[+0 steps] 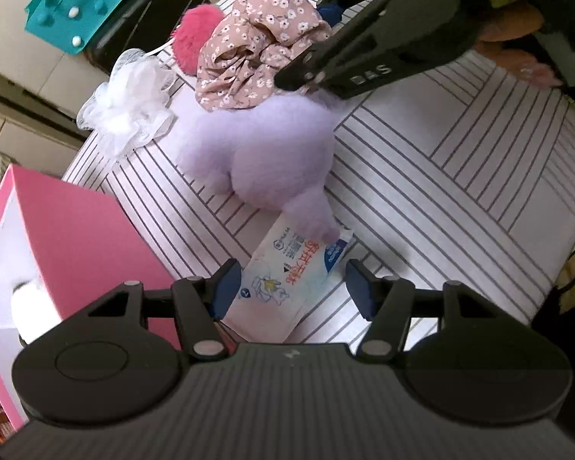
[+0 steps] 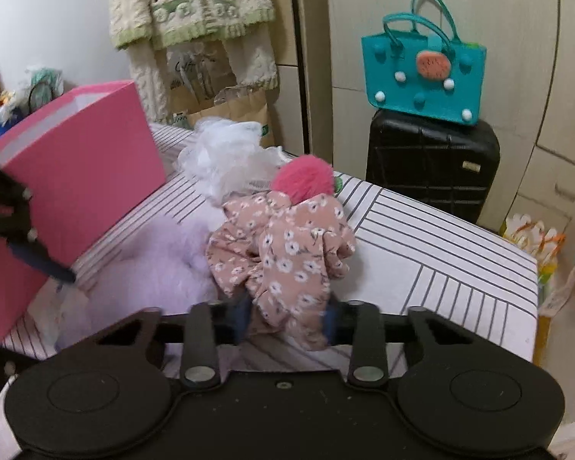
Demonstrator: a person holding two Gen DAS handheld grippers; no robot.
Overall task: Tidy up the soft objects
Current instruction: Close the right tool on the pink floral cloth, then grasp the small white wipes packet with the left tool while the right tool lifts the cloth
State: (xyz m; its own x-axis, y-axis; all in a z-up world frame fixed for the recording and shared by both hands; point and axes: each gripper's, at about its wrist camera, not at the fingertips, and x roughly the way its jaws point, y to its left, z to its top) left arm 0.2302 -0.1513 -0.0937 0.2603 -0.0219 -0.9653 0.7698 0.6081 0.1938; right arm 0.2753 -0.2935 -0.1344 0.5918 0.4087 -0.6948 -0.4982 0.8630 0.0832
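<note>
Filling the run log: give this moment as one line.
right gripper: shut on floral cloth | left gripper: open over tissue pack | pink box: beside

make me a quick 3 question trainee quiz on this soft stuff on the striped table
1. True or false: the right gripper has its pads closed on the floral fabric scrunchie.
2. Which item lies between the left gripper's open fingers? A) white mesh bath pouf B) pack of wet wipes C) pink pompom
3. What sits on top of the black suitcase?

Key
1. True: the fabric is pinched between the pads.
2. B: the pack lies on the striped table, a fold of the lilac plush overlapping its far end.
3. The teal handbag.
</note>
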